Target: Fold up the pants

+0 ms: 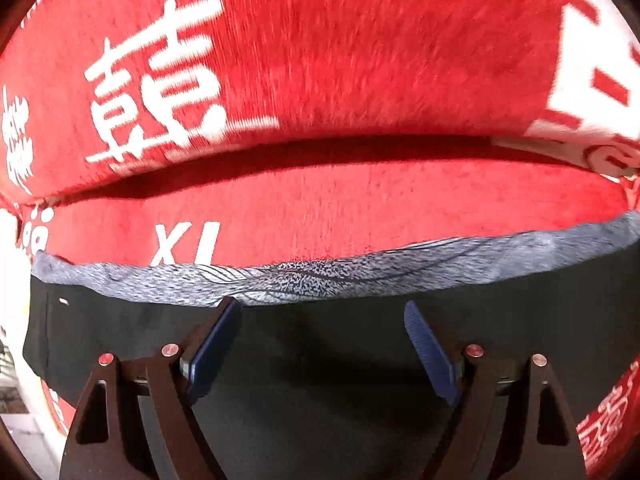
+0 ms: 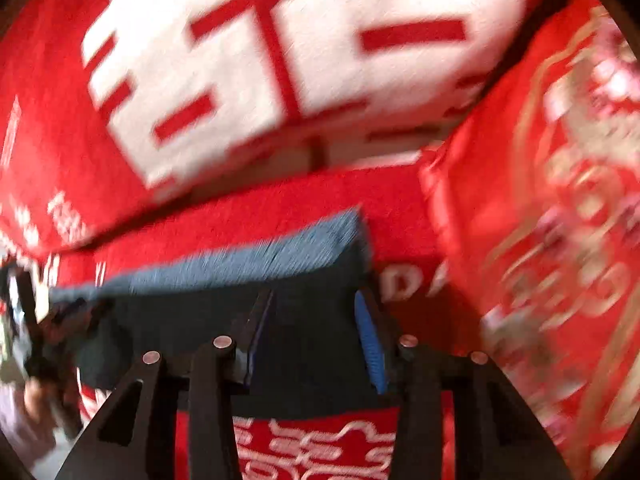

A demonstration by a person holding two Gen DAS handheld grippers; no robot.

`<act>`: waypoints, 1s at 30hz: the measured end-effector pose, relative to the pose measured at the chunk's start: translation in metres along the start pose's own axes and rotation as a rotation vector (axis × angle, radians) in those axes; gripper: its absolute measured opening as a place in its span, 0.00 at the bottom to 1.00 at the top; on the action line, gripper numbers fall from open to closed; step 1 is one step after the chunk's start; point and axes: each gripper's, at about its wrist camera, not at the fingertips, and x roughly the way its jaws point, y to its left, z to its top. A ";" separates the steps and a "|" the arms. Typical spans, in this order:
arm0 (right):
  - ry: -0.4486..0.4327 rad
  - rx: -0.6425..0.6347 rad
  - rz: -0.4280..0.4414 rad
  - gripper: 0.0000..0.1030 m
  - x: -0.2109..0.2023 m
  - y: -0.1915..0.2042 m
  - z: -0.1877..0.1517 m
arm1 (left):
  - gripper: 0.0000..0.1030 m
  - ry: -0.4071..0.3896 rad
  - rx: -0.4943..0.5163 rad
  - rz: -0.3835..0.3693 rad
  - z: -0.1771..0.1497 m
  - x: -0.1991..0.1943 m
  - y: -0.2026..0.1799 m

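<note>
Dark pants [image 1: 360,360] with grey-blue waistband lie flat on red bedding.

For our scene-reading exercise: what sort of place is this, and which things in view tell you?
Probably a bedroom, on a bed: red plush bedding printed with white characters, a red embroidered pillow, and dark pants laid on top.
</note>
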 end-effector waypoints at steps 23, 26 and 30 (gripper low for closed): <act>0.148 0.099 0.315 0.45 0.036 0.132 -0.101 | 0.86 0.047 -0.125 0.066 -0.079 -0.023 0.150; 0.190 0.083 0.420 0.45 0.059 0.189 -0.117 | 0.86 0.041 -0.119 0.069 -0.084 -0.016 0.183; 0.238 0.098 0.561 0.45 0.087 0.268 -0.159 | 0.86 0.030 -0.104 0.109 -0.088 -0.004 0.233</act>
